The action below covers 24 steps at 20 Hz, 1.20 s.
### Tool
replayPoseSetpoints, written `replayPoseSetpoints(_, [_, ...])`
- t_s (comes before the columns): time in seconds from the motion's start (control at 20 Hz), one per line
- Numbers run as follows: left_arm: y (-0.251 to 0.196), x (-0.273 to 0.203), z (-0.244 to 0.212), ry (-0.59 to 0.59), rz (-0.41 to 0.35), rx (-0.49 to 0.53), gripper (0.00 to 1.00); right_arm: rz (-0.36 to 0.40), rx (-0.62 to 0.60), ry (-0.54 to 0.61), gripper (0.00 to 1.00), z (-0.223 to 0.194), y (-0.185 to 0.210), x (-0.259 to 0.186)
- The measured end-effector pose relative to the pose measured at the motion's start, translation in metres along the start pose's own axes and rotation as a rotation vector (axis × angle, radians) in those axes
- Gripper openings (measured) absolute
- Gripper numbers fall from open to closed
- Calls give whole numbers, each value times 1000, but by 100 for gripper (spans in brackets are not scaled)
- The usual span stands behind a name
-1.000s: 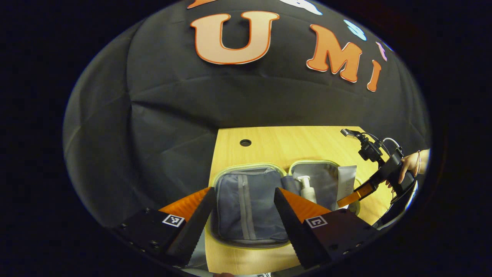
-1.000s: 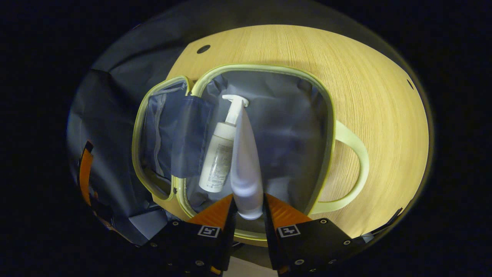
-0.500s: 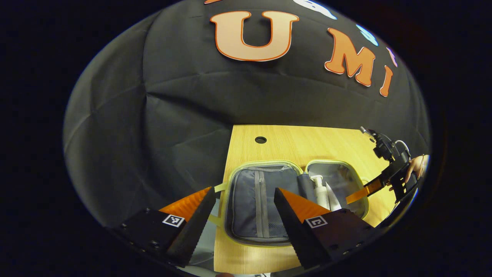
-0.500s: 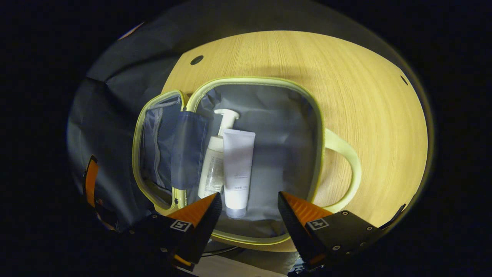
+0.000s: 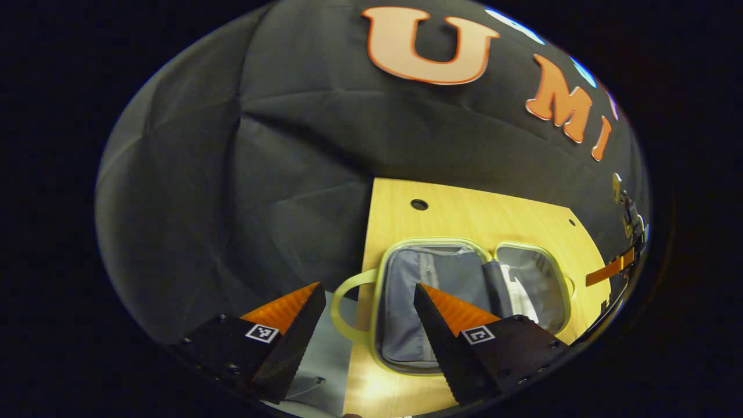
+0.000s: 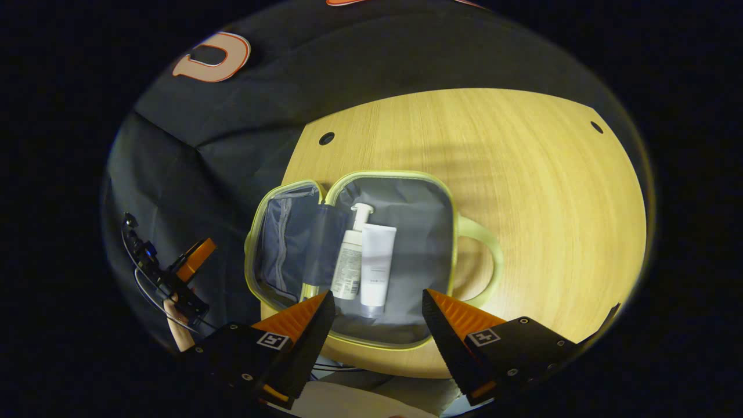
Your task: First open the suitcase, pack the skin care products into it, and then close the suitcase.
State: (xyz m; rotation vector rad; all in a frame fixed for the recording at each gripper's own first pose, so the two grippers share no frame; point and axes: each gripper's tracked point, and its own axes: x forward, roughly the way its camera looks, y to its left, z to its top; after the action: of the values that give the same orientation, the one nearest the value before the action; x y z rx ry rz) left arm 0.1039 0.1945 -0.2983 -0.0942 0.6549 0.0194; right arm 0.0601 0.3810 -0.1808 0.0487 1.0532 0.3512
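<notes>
My right gripper (image 6: 374,310) and left gripper (image 5: 365,305) both hang empty, jaws apart. Beyond them the suitcase (image 6: 432,203) lies open on the table (image 6: 551,191), pump bottle (image 6: 350,261) and tube (image 6: 376,264) packed inside. I judge only closing remains.

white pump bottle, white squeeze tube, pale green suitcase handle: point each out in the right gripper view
white pump bottle (image 6: 350,270), right gripper view, on its body.
white squeeze tube (image 6: 377,262), right gripper view, mid-tube.
pale green suitcase handle (image 6: 494,255), right gripper view, on the loop's outer curve.

No legible text or labels.
</notes>
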Motion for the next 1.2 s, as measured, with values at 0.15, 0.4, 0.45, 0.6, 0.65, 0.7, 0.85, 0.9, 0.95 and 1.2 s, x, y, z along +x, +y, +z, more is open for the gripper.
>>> replayPoseSetpoints(0.15, [50, 39, -28, 58, 29, -67, 98, -50, 38, -29, 96, 3, -24, -10])
replayPoseSetpoints(0.4, [63, 73, -66, 125, -114, -322, 98, -98, 92, -52, 96, 6, -52, -28])
replayPoseSetpoints(0.45, [61, 81, -74, 138, -125, -368, 98, -102, 98, -52, 96, 5, -55, -30])
replayPoseSetpoints(0.6, [58, 95, -90, 167, -177, -512, 100, -105, 113, -44, 96, 1, -52, -30])
replayPoseSetpoints(0.65, [55, 99, -95, 172, -192, -559, 96, -104, 115, -41, 96, 0, -51, -30])
replayPoseSetpoints(0.7, [52, 102, -96, 166, -216, -602, 95, -104, 117, -37, 96, 0, -51, -30])
replayPoseSetpoints(0.85, [43, 104, -100, 160, -254, -731, 59, -106, 121, -25, 96, -1, -51, -31])
replayPoseSetpoints(0.9, [42, 108, -96, 154, -261, -754, 45, -105, 125, -24, 96, -1, -50, -29])
replayPoseSetpoints(0.95, [42, 109, -98, 141, -264, -762, 30, -102, 125, -21, 96, -1, -49, -29])
replayPoseSetpoints(1.2, [21, 86, -78, 132, -231, -673, 8, -92, 119, -35, 96, 2, -51, -28])
